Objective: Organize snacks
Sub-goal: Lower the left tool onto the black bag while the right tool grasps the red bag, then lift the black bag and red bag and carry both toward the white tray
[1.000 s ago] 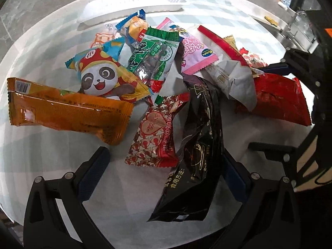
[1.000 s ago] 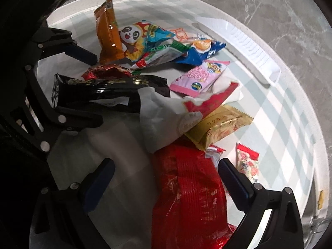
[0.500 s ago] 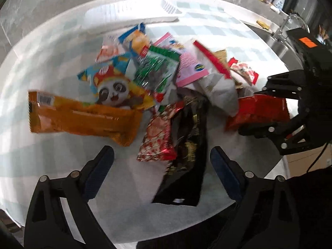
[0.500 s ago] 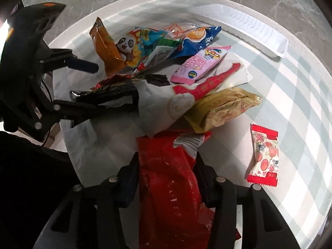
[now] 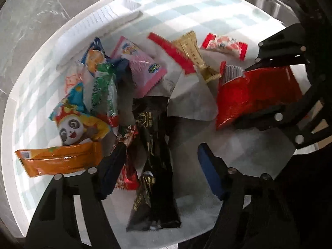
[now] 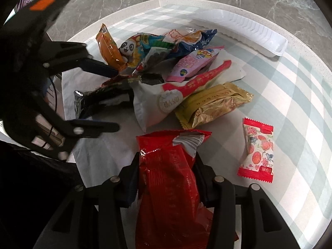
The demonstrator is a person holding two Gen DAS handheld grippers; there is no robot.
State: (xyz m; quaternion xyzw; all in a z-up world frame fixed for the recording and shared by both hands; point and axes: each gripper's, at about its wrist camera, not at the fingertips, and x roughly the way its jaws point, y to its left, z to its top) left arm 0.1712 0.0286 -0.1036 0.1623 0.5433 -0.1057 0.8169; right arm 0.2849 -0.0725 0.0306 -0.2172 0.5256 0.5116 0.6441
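The left wrist camera is looking steeply down, close over the snack pile on the checked table; the right wrist camera is looking down from the opposite side, equally near; both are sharing the pile, the white tray and the red packet; each is catching the other gripper at its edge.

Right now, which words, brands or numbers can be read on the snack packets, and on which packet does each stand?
No text reads for certain.
Black packet: gold characters, blurred.
White packet: round seal with characters, too small.
Gold packet: a row of letters, too small.
Orange packet: barcode, digits unreadable.
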